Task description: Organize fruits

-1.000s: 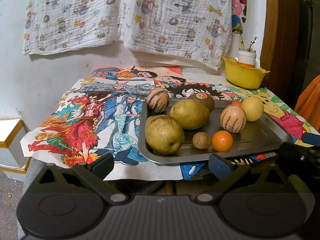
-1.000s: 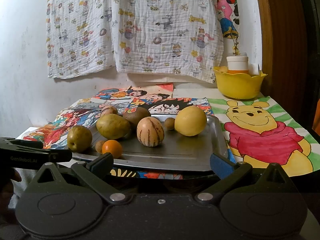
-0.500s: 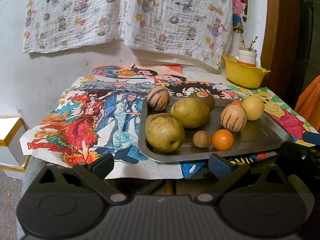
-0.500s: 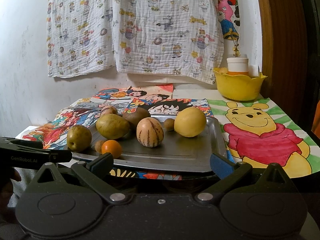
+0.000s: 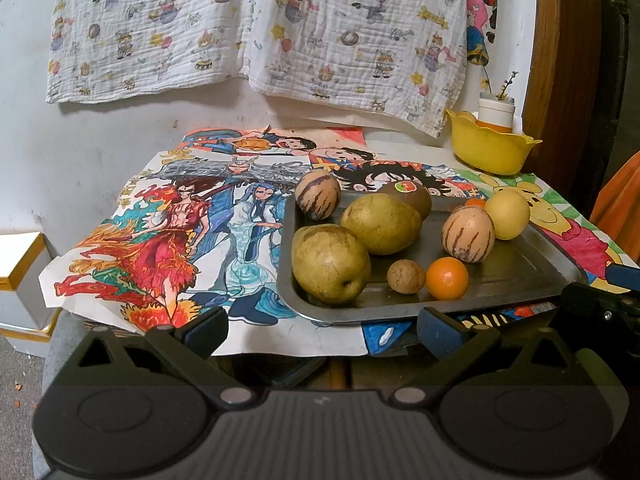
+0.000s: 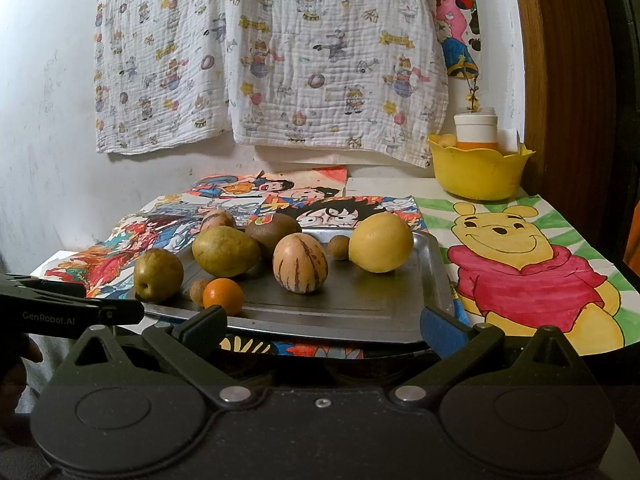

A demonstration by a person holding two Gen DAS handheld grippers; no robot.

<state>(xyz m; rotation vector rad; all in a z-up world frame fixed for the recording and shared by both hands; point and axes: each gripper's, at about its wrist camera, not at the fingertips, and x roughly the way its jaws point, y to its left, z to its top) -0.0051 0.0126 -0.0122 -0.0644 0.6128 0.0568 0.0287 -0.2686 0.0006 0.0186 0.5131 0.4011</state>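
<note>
Fruits grouped on a metal tray (image 5: 520, 276) (image 6: 360, 312) resting on the tabletop (image 6: 384, 186), over colored cartoon drawings (image 5: 168, 232).
- Near left corner: pear (image 5: 330, 264) (image 6: 158, 275); second pear (image 5: 380, 223) (image 6: 226, 251) just behind.
- Front edge: walnut (image 5: 405, 276) beside small orange (image 5: 447, 278) (image 6: 223, 296).
- Middle: striped pepino melon (image 5: 468, 233) (image 6: 300, 263); second pepino melon (image 5: 318, 195) at far left corner.
- Behind pears: kiwi (image 5: 412, 197) (image 6: 274, 229) with sticker.
- Right of middle: yellow lemon (image 5: 507, 214) (image 6: 381, 242).
- Far right corner of tabletop: yellow bowl (image 5: 490, 148) (image 6: 478, 172) holding a white jar (image 6: 476, 130).
- Wall behind: printed cloth (image 5: 256, 28).

Left gripper (image 5: 322, 326): fingers wide apart, holding nothing, short of tray front edge.
Right gripper (image 6: 322, 326): fingers wide apart, holding nothing, short of tray front edge.
</note>
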